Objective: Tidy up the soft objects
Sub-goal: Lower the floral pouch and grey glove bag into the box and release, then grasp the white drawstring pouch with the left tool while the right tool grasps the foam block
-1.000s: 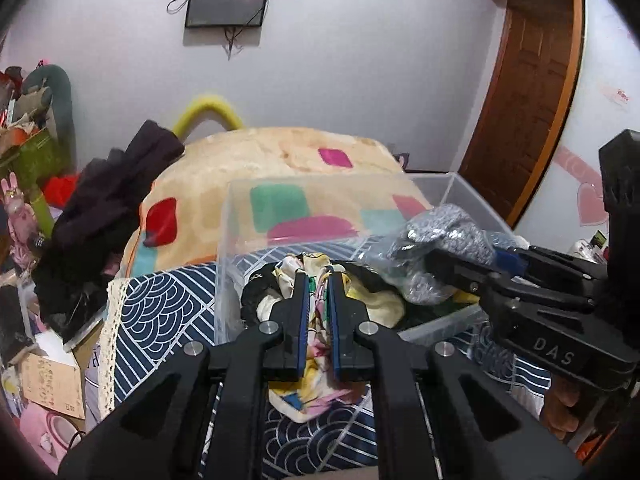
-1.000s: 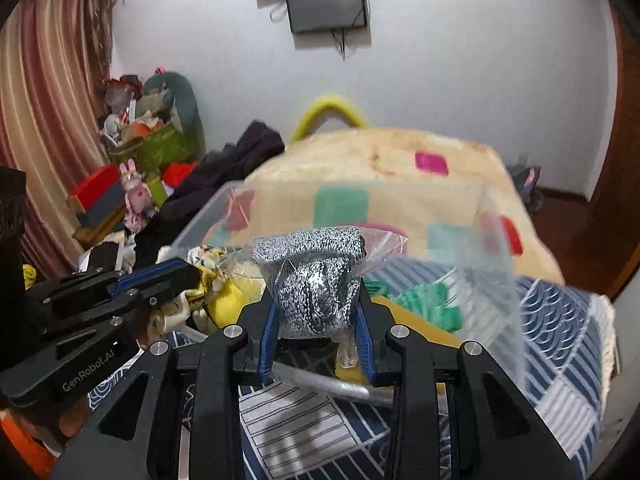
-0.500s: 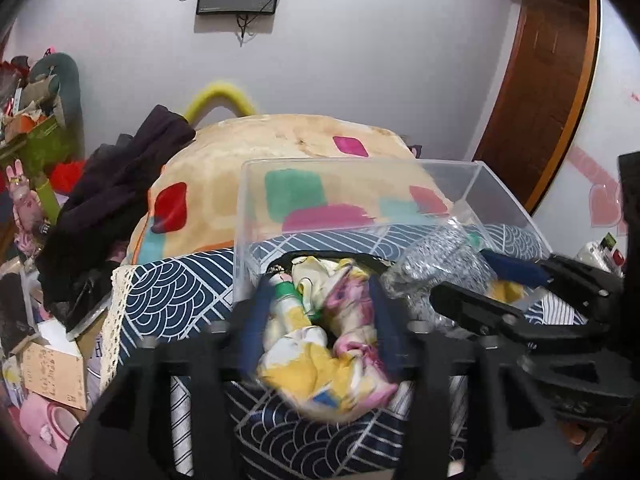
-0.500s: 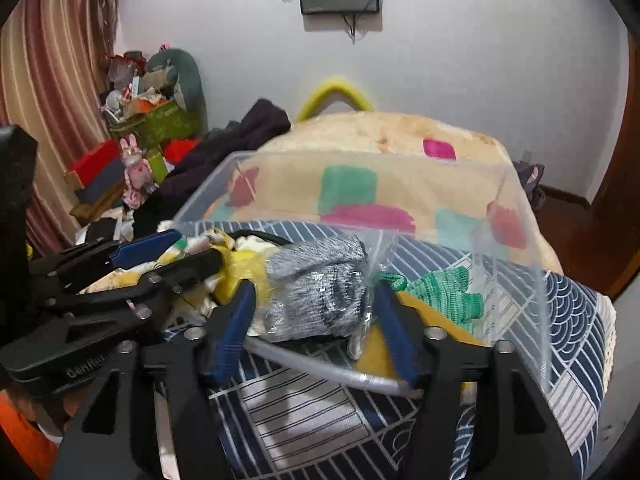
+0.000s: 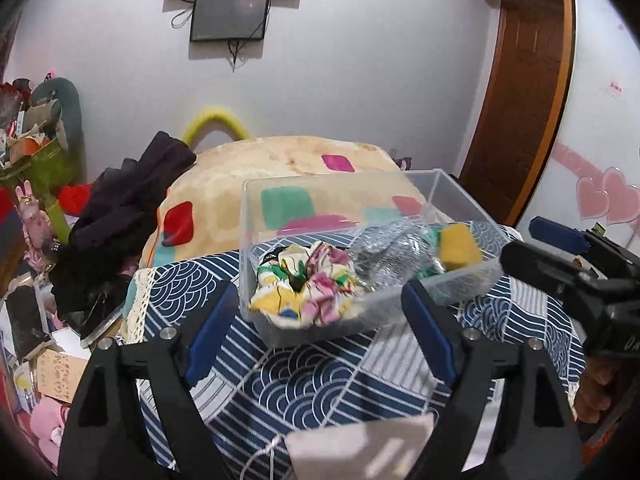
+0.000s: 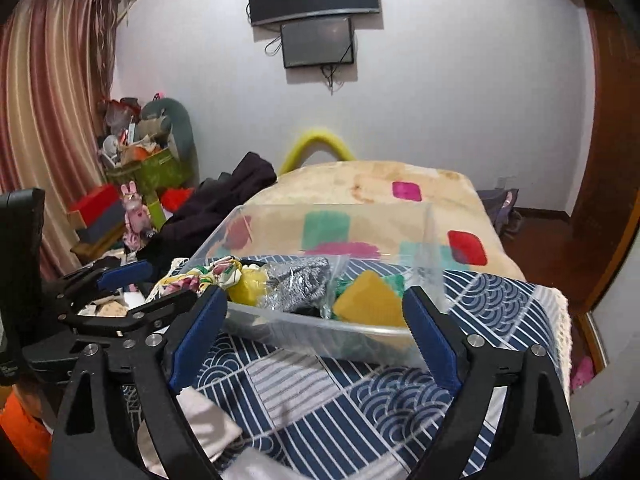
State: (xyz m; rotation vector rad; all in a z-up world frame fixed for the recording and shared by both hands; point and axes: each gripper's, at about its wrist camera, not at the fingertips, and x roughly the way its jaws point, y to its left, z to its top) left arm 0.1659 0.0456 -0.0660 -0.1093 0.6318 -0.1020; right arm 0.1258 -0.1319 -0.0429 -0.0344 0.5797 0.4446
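Viewing clear plastic bin (image 5: 460,196) at frame centre, on blue patterned cloth (image 5: 320,380). My left gripper (image 5: 316,336) at lower centre: jaws wide apart, holding nothing. My right gripper (image 6: 316,336): jaws likewise spread, empty, just before bin's near wall. Inside bin: floral scrunchie (image 5: 308,284) at left end, bagged grey knit item (image 6: 300,284) mid, yellow sponge (image 6: 368,300) right, green fabric (image 6: 394,280) behind it.

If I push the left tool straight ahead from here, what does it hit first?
Most likely the near wall of the clear plastic bin, which sits dead centre between the open left tool's fingers. The floral scrunchie lies just behind that wall. Depth is hard to judge through the fisheye.
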